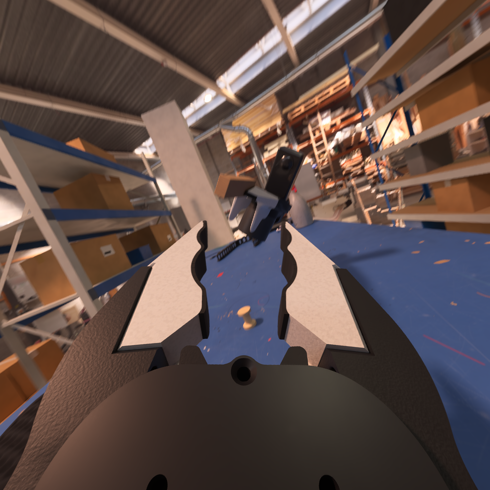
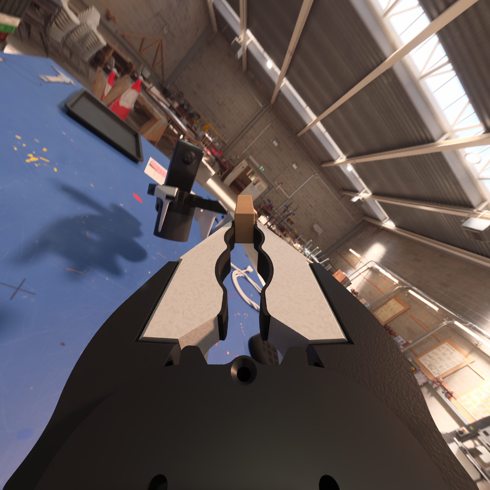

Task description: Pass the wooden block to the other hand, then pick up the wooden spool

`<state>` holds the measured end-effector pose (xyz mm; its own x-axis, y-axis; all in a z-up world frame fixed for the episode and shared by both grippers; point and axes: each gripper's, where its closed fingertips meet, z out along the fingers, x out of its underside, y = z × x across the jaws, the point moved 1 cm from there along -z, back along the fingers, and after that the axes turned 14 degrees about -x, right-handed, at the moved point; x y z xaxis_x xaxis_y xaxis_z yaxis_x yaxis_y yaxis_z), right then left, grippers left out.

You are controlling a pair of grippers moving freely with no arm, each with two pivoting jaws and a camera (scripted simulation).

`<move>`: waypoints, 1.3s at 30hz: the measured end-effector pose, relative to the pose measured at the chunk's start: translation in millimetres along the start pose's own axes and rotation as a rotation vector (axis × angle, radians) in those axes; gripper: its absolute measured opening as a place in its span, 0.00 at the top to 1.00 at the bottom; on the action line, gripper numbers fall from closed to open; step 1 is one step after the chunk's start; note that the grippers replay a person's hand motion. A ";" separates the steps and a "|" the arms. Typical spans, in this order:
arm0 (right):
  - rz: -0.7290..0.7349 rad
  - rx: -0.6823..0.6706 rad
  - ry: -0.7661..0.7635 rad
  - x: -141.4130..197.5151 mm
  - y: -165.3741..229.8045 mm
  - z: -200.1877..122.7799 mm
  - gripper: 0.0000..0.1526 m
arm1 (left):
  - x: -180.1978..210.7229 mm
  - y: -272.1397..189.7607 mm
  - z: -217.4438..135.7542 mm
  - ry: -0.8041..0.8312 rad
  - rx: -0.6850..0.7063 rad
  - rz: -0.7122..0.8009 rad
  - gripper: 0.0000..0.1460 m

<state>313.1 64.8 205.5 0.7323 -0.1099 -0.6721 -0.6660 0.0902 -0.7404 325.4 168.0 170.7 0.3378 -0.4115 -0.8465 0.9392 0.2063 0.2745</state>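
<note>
My right gripper [image 2: 244, 225] is shut on the wooden block [image 2: 244, 220], which stands out past the fingertips, held in the air above the blue table [image 2: 53, 212]. In the left wrist view the right gripper [image 1: 245, 196] shows farther off, holding the block [image 1: 232, 185]. My left gripper [image 1: 244, 225] is open and empty, above the table. The wooden spool [image 1: 247, 317] lies on its side on the blue table [image 1: 371, 278], seen between my left fingers. In the right wrist view the left gripper [image 2: 185, 220] hovers open to the left of the block.
A dark tray [image 2: 103, 124] lies at the table's far side. A white coiled cord [image 2: 245, 286] lies on the table below my right fingers. A dark chain-like strip [image 1: 230, 249] lies near the far edge. Shelves with cardboard boxes [image 1: 92, 193] stand beyond the table.
</note>
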 end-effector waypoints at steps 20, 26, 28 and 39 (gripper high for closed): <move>0.567 -0.175 -0.351 6.3 20.2 31.2 0.92 | 6.9 -22.2 42.4 -0.067 -0.036 -0.187 0.63; 0.588 -0.208 -0.302 16.4 26.1 36.6 0.92 | 10.7 -19.5 40.7 -0.049 -0.014 -0.275 0.78; 0.595 -0.219 -0.302 17.0 27.0 36.7 0.92 | 11.5 -20.0 40.2 -0.030 -0.007 -0.271 0.79; 0.504 -0.276 -0.214 14.4 28.5 27.1 0.92 | 9.4 -23.2 36.6 -0.001 0.033 -0.256 0.51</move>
<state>308.5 92.6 174.5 0.3104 0.0838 -0.9469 -0.9292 -0.1835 -0.3208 309.0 126.8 173.0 0.0885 -0.4475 -0.8899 0.9956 0.0665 0.0656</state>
